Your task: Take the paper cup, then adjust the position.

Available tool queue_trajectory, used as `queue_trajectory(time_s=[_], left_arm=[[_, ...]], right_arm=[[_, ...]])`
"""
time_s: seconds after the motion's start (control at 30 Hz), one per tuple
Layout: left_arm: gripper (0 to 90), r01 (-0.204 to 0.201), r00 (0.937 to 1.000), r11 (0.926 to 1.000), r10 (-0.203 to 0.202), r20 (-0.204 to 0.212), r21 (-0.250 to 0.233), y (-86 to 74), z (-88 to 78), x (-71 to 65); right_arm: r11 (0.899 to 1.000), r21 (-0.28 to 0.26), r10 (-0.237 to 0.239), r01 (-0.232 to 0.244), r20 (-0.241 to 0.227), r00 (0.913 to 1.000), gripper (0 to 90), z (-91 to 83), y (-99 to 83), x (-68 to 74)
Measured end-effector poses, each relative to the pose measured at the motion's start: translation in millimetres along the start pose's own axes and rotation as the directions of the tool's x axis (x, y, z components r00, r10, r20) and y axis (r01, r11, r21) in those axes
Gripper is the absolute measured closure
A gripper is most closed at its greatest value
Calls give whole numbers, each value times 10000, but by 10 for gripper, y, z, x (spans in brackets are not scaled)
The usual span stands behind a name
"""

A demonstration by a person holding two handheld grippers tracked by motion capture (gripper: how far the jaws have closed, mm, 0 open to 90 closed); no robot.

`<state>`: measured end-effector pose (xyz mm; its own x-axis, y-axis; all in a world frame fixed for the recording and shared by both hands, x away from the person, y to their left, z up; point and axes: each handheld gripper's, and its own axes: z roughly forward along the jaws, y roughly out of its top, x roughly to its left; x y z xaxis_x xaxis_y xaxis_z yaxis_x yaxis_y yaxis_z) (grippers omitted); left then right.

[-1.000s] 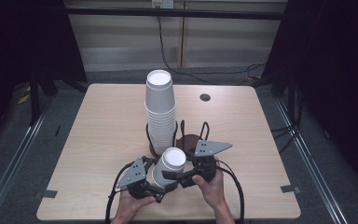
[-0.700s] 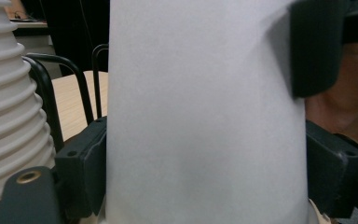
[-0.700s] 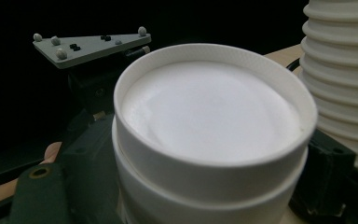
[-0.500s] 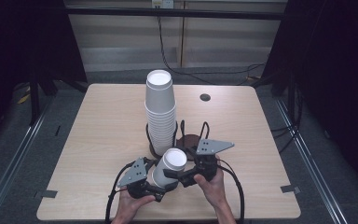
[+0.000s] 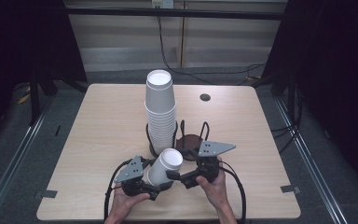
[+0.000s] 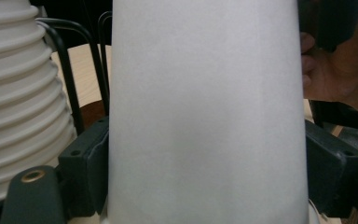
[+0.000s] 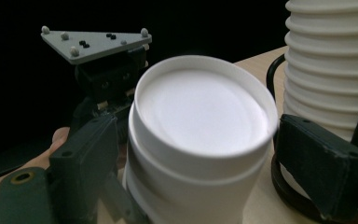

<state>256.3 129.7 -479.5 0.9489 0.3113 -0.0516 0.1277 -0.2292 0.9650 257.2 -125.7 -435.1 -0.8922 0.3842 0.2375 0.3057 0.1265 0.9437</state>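
Right now you hold the white paper cups between your two tongs, low over the near edge of the desk, just in front of the tall stack of cups that sits in its black wire holder. Your left tongs grip the wide end: in the left gripper view the cup wall stands between the two black jaws, which press on it from both sides. Your right tongs sit at the narrow, closed end; in the right gripper view the jaws flank the upper cup, spread a little wider than it, with a small gap showing at the right jaw, so I judge them not yet pinching. That view also shows a seam under the top piece, so this looks like two nested cups. The relation that matters is the long axis: it runs from your left hand up and away toward your right and toward the stack, closed end tilted up. Any pull apart should go straight along that line, and your right hand is the nearer one to the free holder beside the stack
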Motion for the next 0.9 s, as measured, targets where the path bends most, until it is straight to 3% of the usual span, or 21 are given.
queue_trajectory(time_s=[0.2, 0.37, 0.43, 0.53, 0.63, 0.77, 0.83, 0.9], left_arm=[[173, -29, 10000, 9980, 33, -56, 634, 37, -68, 55], [173, 86, 9999, 9950, -77, -88, 993, 68, -138, 109], [173, -79, 10000, 9926, 84, -34, 1212, 85, -149, 109], [173, -289, 9996, 9867, 282, 67, 1601, 117, -156, 106], [174, -456, 9989, 9806, 426, 201, 1908, 143, -187, 141], [174, -836, 9963, 9636, 853, 45, 2540, 204, -211, 148], [175, -760, 9971, 9663, 754, 116, 2459, 224, -227, 154], [177, -841, 9964, 9609, 845, 102, 2636, 243, -239, 169]], right_arm=[[10000, 40, 71, -71, 10, 10000, 128, -30, -26, -11], [9988, 498, 8, -11, 63, 10000, 129, -63, -8, -6], [9978, 661, -52, 44, 108, 9999, 129, -86, 18, -8], [9971, 761, -60, 56, 43, 10000, 129, -86, 27, -1], [9916, 1275, -214, 203, 71, 9997, 130, -69, 16, 22], [9824, 1854, -261, 241, 81, 9996, 132, -44, 3, 3], [9785, 2038, -332, 320, 25, 9994, 132, -30, 9, -2], [9728, 2284, -407, 385, 46, 9992, 132, -13, 29, -6]])
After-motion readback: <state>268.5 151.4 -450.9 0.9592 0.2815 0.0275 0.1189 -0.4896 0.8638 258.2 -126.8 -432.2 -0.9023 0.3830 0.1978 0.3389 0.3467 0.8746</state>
